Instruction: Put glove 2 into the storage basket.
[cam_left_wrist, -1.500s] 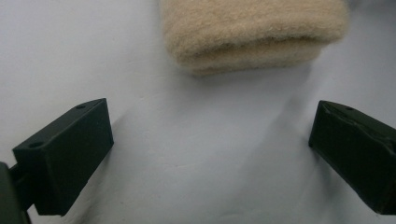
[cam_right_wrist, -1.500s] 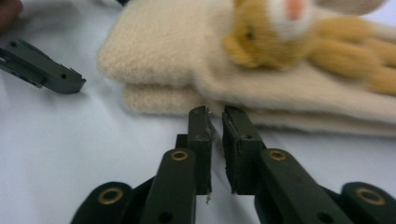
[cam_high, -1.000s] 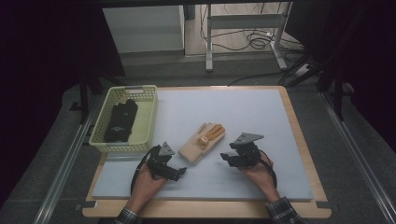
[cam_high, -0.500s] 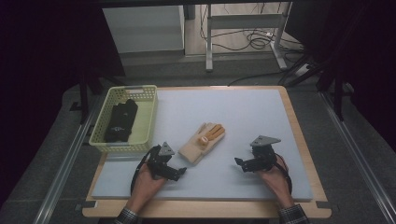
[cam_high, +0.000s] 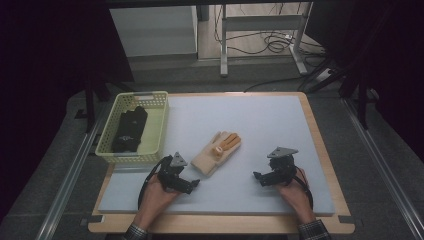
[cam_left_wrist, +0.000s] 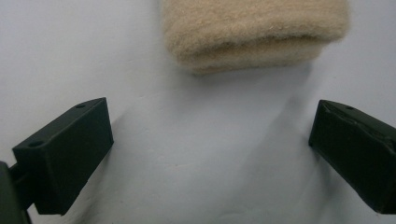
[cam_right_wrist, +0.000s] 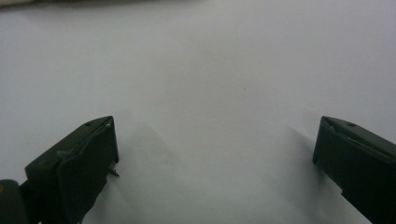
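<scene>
Glove (cam_high: 217, 152) lies flat mid-table, untouched. Right claw (cam_high: 260, 177) has pulled back from it over the last second, now well apart, jaws spread, empty. Left claw (cam_high: 191, 183) unmoved just beside the cuff, jaws spread. Judgement: left-side pick likely next.

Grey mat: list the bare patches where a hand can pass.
The grey mat is bare behind the tan glove up to its far edge, and between glove and right claw. It is crowded near the yellow basket and left claw.
</scene>
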